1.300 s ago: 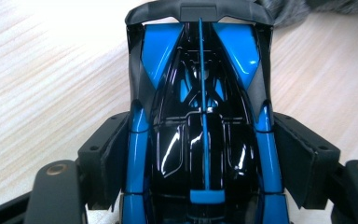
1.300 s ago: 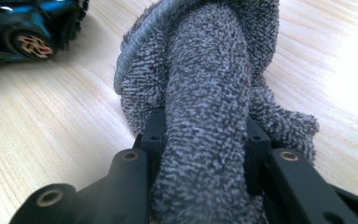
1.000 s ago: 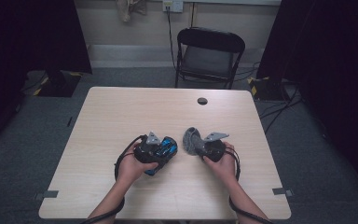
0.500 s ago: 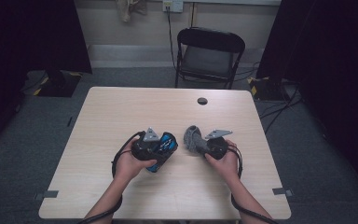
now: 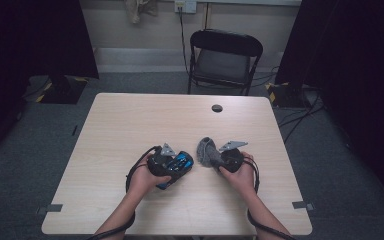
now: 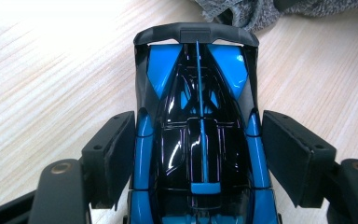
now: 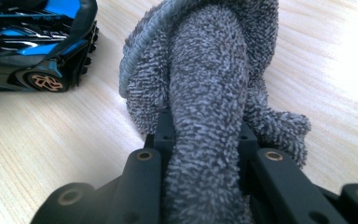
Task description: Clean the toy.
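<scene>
Jaws of the left gripper (image 6: 198, 154) stand on either side of the blue and black toy car (image 6: 198, 121), their pads against its flanks at mid-body, so the car is grasped; in the high view the left gripper (image 5: 172, 167) and the car (image 5: 180, 163) sit in the person's left hand (image 5: 145, 177) near the middle of the tabletop (image 5: 130, 125). Jaws of the right gripper (image 7: 205, 154) are clenched on a fold of the grey terry cloth (image 7: 209, 84), which bunches up between and beyond them. Seen from above, the cloth (image 5: 207, 151) lies just to the right of the car, apart from it by a narrow gap, with the right gripper (image 5: 225, 159) and right hand (image 5: 240, 175) behind it.

Judging from this, the step in hand is wiping the car with the cloth. To do it well, the left grip should stay steady and low on the car's sides, leaving the glossy roof and rear wing free. The cloth should come onto the car with a loose pad of fabric leading, not the hard jaw tips, and should press lightly, since the wing and wheels look delicate and the car could twist out of a side grip.

No container stands on the tabletop; a small dark round spot (image 5: 217, 108) lies beyond the car, toward the chair (image 5: 225, 60).
</scene>
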`<state>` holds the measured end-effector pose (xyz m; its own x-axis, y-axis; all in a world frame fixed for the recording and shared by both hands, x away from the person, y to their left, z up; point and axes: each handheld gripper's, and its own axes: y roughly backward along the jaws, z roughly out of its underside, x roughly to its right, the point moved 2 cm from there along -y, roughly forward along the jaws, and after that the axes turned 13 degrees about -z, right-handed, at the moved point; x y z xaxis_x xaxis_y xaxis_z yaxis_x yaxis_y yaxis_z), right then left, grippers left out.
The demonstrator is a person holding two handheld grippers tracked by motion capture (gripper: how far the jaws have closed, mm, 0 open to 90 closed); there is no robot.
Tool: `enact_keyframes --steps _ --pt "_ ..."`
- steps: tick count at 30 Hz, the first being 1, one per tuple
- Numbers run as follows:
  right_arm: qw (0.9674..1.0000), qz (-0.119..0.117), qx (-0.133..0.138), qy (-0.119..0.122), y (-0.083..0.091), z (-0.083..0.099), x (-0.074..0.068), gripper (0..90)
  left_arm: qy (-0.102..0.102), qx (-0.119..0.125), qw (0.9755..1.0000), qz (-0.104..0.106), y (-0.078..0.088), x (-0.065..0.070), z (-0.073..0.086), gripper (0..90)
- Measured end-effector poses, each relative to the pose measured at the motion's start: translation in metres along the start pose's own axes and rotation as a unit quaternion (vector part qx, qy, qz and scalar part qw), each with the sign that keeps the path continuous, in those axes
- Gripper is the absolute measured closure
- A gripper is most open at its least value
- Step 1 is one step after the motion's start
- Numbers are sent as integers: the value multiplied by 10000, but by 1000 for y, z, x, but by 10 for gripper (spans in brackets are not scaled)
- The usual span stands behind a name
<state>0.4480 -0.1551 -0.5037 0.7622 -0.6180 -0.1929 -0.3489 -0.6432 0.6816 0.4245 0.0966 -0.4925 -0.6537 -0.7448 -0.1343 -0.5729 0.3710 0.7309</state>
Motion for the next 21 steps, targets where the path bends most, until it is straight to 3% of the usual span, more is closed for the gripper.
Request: enact_keyframes --steps 3,9,11,13,15,21 --pt "10000 -3 12 -17 0 1 0 714 -10 13 10000 -62 1 1 2 278" --pt "10000 -9 3 0 0 0 0 713 -31 -117 9998 -184 0 1 12 192" --pt "10000 -12 9 -25 0 1 0 713 -24 -250 9996 -146 -1 2 15 182" --pt "10000 -11 16 -27 0 1 0 712 -19 -190 9997 -133 -1 3 18 167" --pt "10000 -16 31 -32 0 1 0 713 -43 -197 9997 -101 2 2 18 236" --pt "10000 -15 55 -27 0 2 0 713 10 -299 9994 -165 3 4 16 243"
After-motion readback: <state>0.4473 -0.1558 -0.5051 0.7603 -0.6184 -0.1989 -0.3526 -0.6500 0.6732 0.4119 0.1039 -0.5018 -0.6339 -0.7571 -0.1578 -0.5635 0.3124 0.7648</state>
